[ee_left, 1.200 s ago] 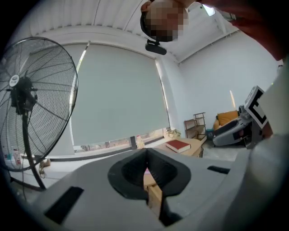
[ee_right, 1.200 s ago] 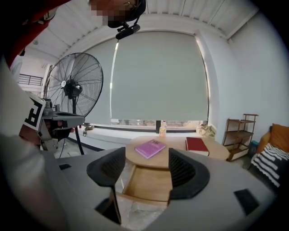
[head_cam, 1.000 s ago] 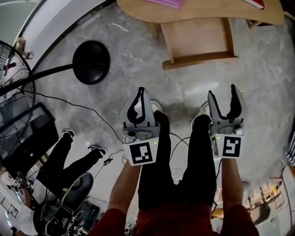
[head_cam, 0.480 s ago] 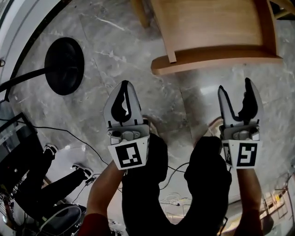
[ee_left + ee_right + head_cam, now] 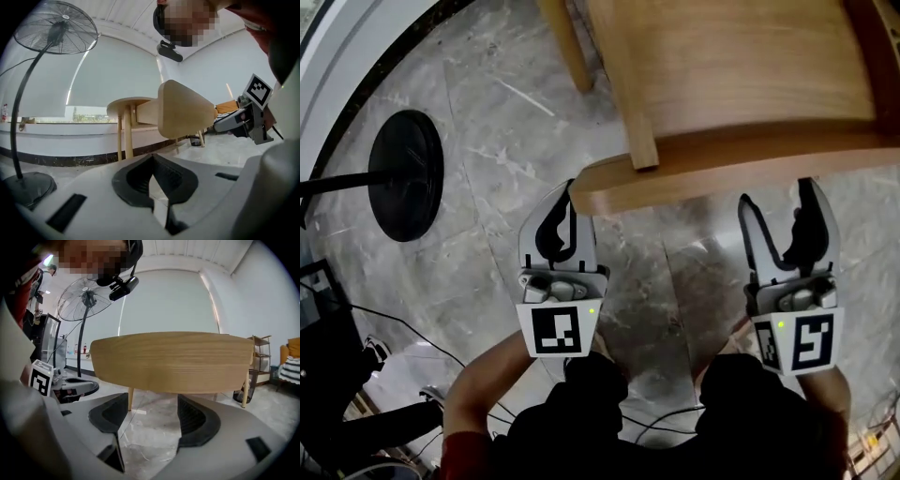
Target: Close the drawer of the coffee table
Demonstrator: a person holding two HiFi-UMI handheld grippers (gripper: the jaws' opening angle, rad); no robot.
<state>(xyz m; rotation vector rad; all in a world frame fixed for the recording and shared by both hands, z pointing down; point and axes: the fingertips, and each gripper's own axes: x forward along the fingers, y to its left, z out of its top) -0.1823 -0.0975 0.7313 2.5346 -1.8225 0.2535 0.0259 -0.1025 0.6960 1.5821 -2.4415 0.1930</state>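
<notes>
The coffee table's wooden drawer (image 5: pixel 741 169) stands pulled out, its pale front panel toward me. In the right gripper view that front (image 5: pixel 173 362) fills the middle, just beyond the jaws. My right gripper (image 5: pixel 778 202) faces the panel's right part; its jaws are opening and only floor shows between them (image 5: pixel 152 401). My left gripper (image 5: pixel 562 192) is shut on nothing, with its tips close to the panel's left end. In the left gripper view that end (image 5: pixel 185 115) shows edge-on above the closed pads (image 5: pixel 152 157). I cannot tell whether either gripper touches the wood.
A table leg (image 5: pixel 567 47) stands on the grey marble floor left of the drawer. The black round base of a floor fan (image 5: pixel 405 173) lies further left, its pole and head (image 5: pixel 56 33) rising there. Cables run over the floor near my feet.
Both grippers have sunk low toward the floor, and the drawer front now looms large right before their tips. The right jaws have spread slightly wider.
</notes>
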